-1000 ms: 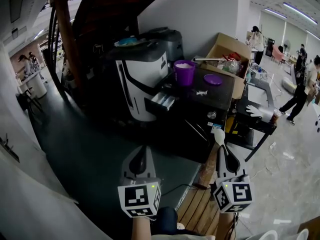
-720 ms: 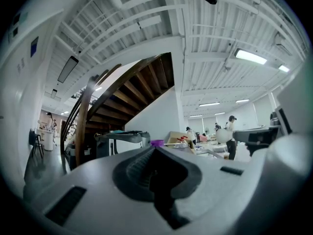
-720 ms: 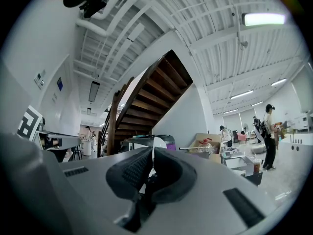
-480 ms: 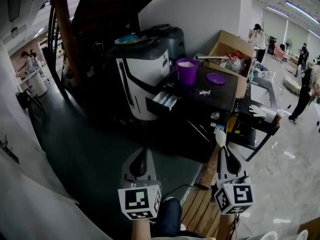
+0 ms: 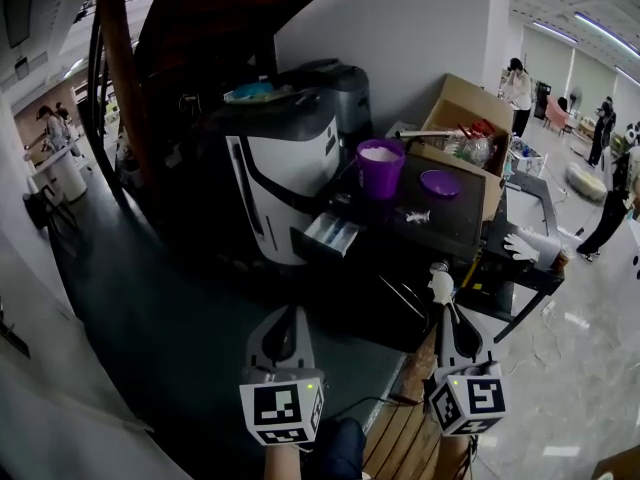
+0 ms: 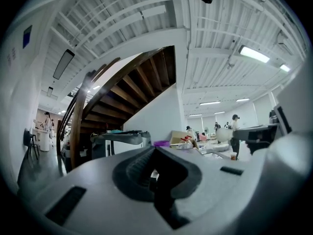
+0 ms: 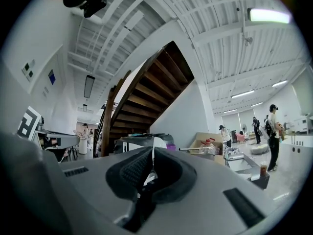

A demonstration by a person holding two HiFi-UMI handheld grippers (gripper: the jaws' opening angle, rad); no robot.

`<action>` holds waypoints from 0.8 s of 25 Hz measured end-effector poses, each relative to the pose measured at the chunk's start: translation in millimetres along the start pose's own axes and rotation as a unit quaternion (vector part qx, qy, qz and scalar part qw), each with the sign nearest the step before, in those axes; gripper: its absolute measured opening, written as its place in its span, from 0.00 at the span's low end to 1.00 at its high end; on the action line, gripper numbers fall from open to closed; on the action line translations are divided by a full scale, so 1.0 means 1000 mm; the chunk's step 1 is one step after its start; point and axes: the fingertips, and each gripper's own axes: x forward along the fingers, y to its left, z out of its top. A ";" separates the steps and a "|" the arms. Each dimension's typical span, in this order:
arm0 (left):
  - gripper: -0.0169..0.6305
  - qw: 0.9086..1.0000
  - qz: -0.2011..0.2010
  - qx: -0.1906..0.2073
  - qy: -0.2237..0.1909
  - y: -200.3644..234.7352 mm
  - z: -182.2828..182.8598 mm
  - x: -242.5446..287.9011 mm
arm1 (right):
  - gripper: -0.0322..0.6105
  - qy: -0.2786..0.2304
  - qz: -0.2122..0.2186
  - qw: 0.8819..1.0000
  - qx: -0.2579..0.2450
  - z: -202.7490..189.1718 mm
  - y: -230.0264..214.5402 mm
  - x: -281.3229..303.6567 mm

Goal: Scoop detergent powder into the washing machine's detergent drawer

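We are holding both tools low, well short of the table (image 5: pixel 458 223) and the washing machine (image 5: pixel 280 163) on it. The right tool (image 5: pixel 446 320) is gripping a white scoop (image 5: pixel 439 287) by its handle, bowl pointing ahead. The left tool (image 5: pixel 288 316) is pressing its jaws together on nothing. The detergent drawer (image 5: pixel 330 233) is standing pulled out, and the purple tub of powder (image 5: pixel 381 165) is sitting just beside the machine.

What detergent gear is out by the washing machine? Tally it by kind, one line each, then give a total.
purple tub of powder: 1
purple lid: 1
white spoon, held in the right tongs: 1
open detergent drawer: 1
Total: 4
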 end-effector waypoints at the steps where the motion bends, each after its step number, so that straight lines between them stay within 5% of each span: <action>1: 0.03 1.000 -0.002 0.001 0.002 0.005 0.004 0.011 | 0.08 0.001 -0.001 1.000 0.003 0.004 0.000 0.011; 10: 0.03 1.000 -0.020 -0.004 0.005 0.056 0.058 0.104 | 0.08 0.014 -0.021 1.000 0.001 0.050 0.009 0.105; 20: 0.03 0.999 -0.044 -0.005 0.021 0.077 0.070 0.158 | 0.08 0.030 -0.034 0.999 0.002 0.066 0.022 0.161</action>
